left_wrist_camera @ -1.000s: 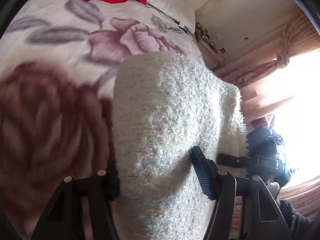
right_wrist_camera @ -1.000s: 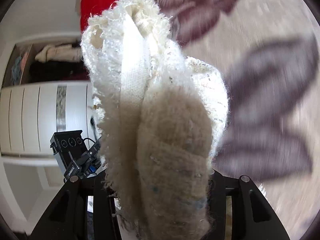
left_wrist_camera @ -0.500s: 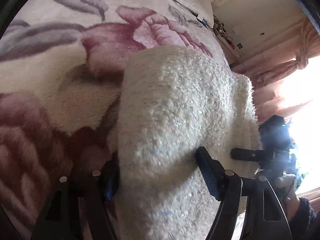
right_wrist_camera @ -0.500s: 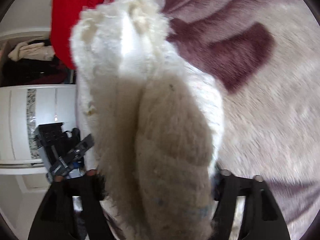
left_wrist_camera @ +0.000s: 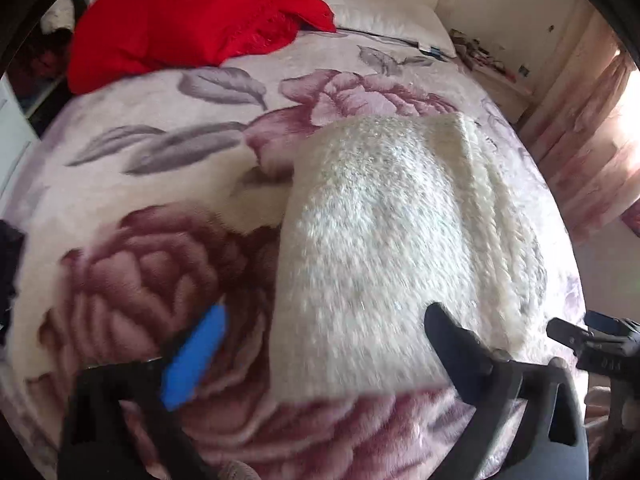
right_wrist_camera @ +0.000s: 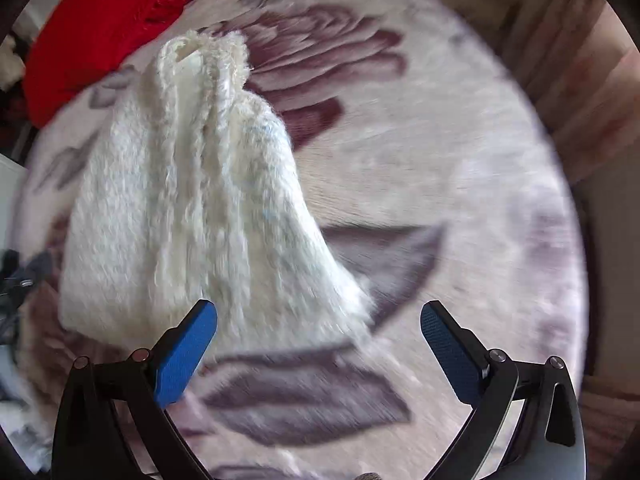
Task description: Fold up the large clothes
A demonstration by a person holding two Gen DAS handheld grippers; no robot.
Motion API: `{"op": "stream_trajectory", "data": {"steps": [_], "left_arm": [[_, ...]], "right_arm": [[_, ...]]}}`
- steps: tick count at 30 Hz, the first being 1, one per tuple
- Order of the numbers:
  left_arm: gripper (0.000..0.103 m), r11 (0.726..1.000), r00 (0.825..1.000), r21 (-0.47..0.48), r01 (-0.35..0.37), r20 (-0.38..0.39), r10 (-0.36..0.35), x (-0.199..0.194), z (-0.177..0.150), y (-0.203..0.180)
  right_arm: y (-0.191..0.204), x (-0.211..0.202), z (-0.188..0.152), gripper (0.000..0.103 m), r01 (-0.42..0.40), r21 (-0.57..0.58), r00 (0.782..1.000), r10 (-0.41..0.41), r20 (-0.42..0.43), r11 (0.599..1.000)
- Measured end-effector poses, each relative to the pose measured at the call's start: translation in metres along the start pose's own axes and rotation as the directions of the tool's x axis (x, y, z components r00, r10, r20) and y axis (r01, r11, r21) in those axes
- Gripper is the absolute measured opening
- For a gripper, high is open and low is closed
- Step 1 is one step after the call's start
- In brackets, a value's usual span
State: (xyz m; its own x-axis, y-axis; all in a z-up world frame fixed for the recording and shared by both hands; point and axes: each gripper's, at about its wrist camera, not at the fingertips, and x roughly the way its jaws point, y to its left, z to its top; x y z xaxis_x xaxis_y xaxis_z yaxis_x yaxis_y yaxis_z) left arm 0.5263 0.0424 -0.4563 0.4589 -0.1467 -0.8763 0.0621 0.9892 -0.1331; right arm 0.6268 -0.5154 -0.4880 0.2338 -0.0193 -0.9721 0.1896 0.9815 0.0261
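Note:
A fuzzy cream-white sweater lies folded on the floral bed blanket. It also shows in the right wrist view, lying in a heap. My left gripper is open just above the sweater's near edge, with nothing between its blue pads. My right gripper is open and empty at the sweater's near right corner. The right gripper's body shows at the far right of the left wrist view.
A red garment is heaped at the head of the bed beside a white pillow. Pink curtains hang by a bright window on the right. A nightstand with clutter stands past the bed corner. A dark object lies at the left edge.
Both grippers have let go of the sweater and opened. The sweater, held up before, now lies on the blanket. Both grippers have pulled back from it.

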Motion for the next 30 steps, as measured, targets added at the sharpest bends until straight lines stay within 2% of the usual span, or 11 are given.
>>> {"op": "stream_trajectory", "data": {"steps": [2, 3, 4, 6, 9, 14, 21, 26, 30], "left_arm": [[0.103, 1.0, 1.0, -0.021, 0.004, -0.001, -0.004, -0.021, -0.005, -0.006], [0.103, 1.0, 1.0, -0.02, 0.002, 0.004, -0.002, -0.039, -0.009, -0.012], [0.103, 1.0, 1.0, -0.014, 0.002, 0.006, -0.002, -0.047, -0.008, -0.016], [0.103, 1.0, 0.999, 0.003, -0.026, 0.028, 0.026, -0.079, -0.009, -0.028], [0.103, 0.997, 0.996, 0.034, -0.066, 0.06, 0.064, -0.125, -0.01, -0.046], [0.103, 0.995, 0.989, 0.039, -0.088, 0.121, 0.082, -0.218, -0.021, -0.065], [0.103, 0.996, 0.978, 0.029, -0.082, 0.194, 0.075, -0.336, -0.054, -0.084], [0.103, 0.996, 0.971, 0.03, -0.087, 0.228, 0.078, -0.396, -0.081, -0.094], [0.103, 0.995, 0.961, 0.025, -0.098, 0.262, 0.088, -0.437, -0.099, -0.102]], "right_arm": [[0.037, -0.028, -0.012, 0.103, 0.078, -0.016, 0.996, -0.077, 0.033, 0.997], [0.037, -0.039, -0.019, 0.103, 0.1, -0.019, 0.994, -0.099, 0.046, 0.995], [0.037, -0.056, -0.026, 0.103, 0.113, -0.014, 0.992, -0.112, 0.06, 0.993], [0.071, -0.085, -0.042, 0.103, 0.128, -0.013, 0.989, -0.127, 0.079, 0.992], [0.084, -0.131, -0.055, 0.103, 0.131, 0.006, 0.984, -0.13, 0.123, 0.991], [0.085, -0.246, -0.092, 0.103, 0.108, 0.038, 0.975, -0.114, 0.188, 0.993], [0.09, -0.384, -0.15, 0.103, 0.132, 0.023, 0.95, -0.133, 0.281, 0.991], [0.092, -0.473, -0.191, 0.103, 0.126, 0.011, 0.925, -0.121, 0.361, 0.992], [0.094, -0.528, -0.223, 0.103, 0.122, -0.004, 0.904, -0.11, 0.413, 0.992]]}}
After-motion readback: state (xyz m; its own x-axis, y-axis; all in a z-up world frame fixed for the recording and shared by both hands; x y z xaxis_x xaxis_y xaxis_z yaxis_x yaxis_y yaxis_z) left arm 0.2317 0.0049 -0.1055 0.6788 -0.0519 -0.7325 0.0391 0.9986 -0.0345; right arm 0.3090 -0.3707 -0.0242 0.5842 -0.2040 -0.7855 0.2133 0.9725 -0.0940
